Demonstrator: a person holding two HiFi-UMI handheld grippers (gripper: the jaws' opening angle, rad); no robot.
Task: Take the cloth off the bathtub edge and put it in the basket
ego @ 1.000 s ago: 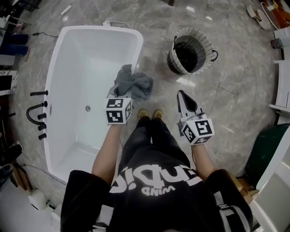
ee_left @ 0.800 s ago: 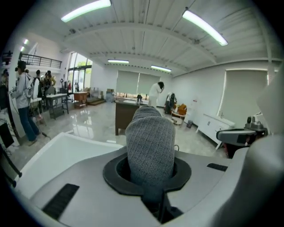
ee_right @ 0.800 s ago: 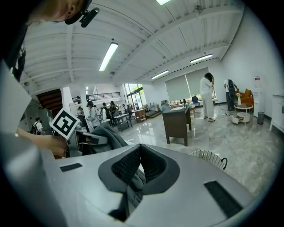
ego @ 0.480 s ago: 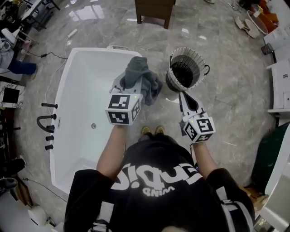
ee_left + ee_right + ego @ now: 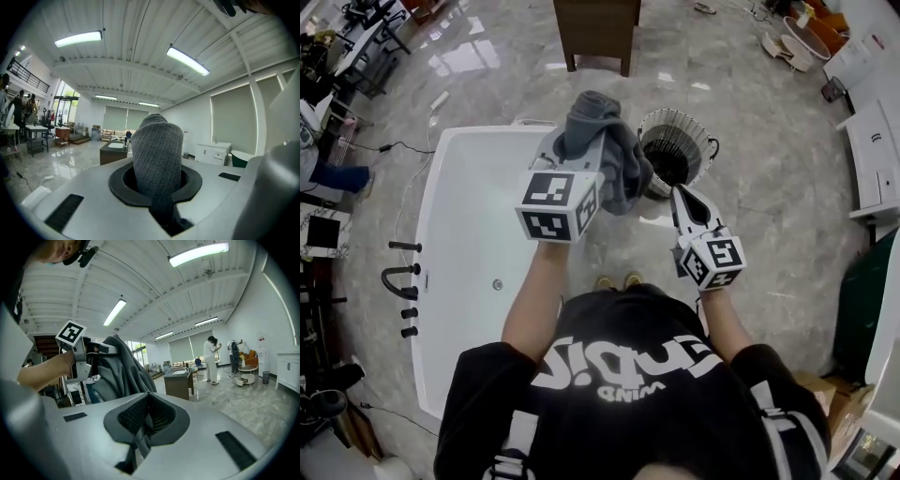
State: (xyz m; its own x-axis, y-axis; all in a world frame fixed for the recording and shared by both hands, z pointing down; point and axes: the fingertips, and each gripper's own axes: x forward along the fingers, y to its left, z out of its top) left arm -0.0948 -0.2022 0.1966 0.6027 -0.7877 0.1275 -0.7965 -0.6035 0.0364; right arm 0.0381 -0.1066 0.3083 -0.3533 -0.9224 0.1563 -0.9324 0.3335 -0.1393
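Note:
My left gripper [image 5: 579, 150] is raised high and shut on a grey cloth [image 5: 614, 155]. The cloth bunches above the jaws and hangs down on the basket's side. In the left gripper view the cloth [image 5: 157, 154] stands up from between the jaws of the left gripper [image 5: 158, 192]. The wicker basket [image 5: 675, 148] with a dark lining stands on the floor just right of the cloth. The white bathtub [image 5: 469, 234] lies below and left. My right gripper [image 5: 679, 194] points toward the basket, shut and empty; in its own view the right gripper [image 5: 144, 420] has the cloth [image 5: 117, 373] to its left.
A brown wooden table [image 5: 597, 23] stands beyond the tub. Black taps [image 5: 398, 281] sit on the tub's left rim. White cabinets [image 5: 872, 159] line the right side. Two people [image 5: 211, 359] stand far across the marble floor, in the right gripper view.
The left gripper has lifted the cloth up off the tub edge and carried it toward the basket. The right gripper has stayed shut and moved slightly forward.

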